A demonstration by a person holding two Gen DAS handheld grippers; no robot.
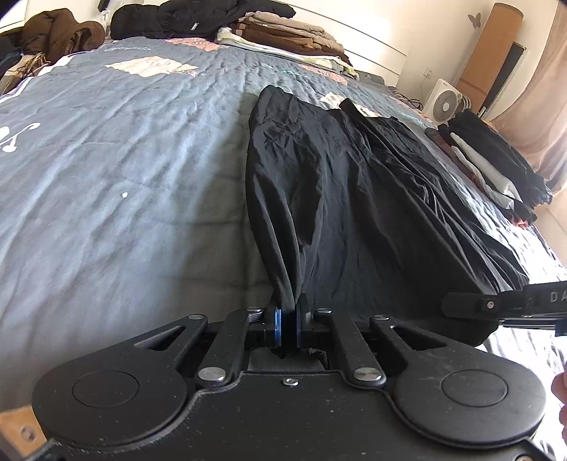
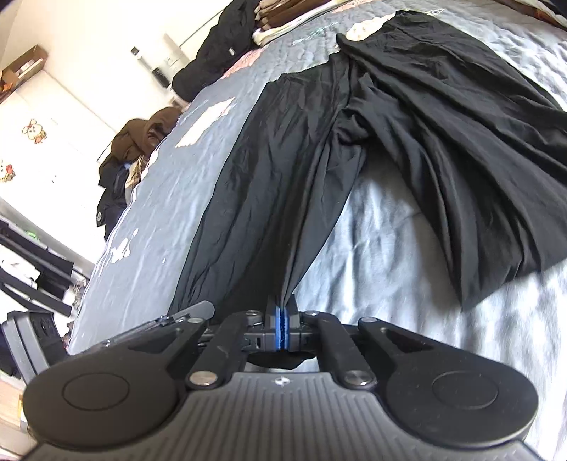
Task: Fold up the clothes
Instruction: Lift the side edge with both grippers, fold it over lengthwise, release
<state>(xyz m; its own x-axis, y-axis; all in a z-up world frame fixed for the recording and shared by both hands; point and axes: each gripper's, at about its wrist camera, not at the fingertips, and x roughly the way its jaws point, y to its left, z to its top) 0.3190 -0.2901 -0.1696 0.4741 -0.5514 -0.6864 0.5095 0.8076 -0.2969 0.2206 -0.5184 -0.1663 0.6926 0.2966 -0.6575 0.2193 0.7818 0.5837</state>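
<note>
Bed (image 1: pixel 124 159): trousers (image 1: pixel 336 198) lie spread on it, running lengthwise away from both cameras.
Left claw (image 1: pixel 288 315): at the near edge, jaws pinched on the near end of one trouser leg.
Right claw (image 2: pixel 282 319): jaws pinched on the same leg's near end, just beside the left claw.
Folded stack (image 1: pixel 496 166): on the bed, right of the trousers.
Folded pile (image 1: pixel 283 35) and jacket (image 1: pixel 198 17): at the far end.
Fan (image 1: pixel 444 101): beyond the bed's right side.

One bed (image 1: pixel 106 159). One pair of black trousers (image 1: pixel 336 198) on it. Two grippers — left (image 1: pixel 287 319) and right (image 2: pixel 282 317). One white fan (image 1: pixel 444 101). Two folded piles — one (image 1: pixel 283 33), two (image 1: pixel 496 166).
</note>
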